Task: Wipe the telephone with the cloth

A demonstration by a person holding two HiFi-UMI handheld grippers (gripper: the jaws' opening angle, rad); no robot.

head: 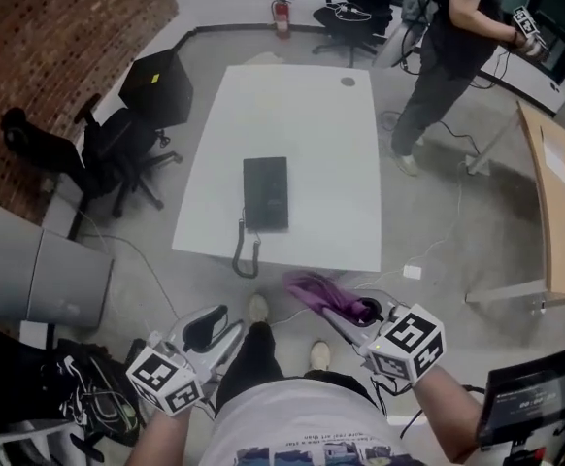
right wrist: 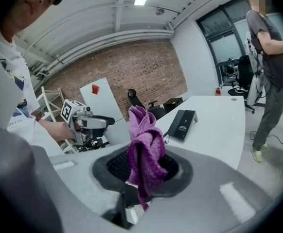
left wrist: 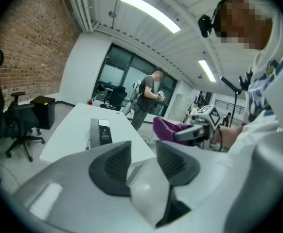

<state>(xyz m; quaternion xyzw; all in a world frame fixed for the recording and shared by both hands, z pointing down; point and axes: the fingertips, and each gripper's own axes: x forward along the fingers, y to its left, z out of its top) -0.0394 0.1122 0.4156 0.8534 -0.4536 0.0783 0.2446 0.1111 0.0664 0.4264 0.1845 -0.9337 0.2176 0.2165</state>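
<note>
In the head view, the telephone [head: 265,193] lay flat near the white table's [head: 302,85] front edge with its cord hanging over. It was well apart from the left gripper [head: 213,326] and the right gripper [head: 341,316], both low by the person's waist.

In the left gripper view, the jaws stood apart with nothing between them, perhaps spare for steadying the phone.

In the right gripper view, the jaws were clenched on the purple cloth [right wrist: 144,147], which bunched upward and pointed tableward, seemingly ready for wiping.
</note>
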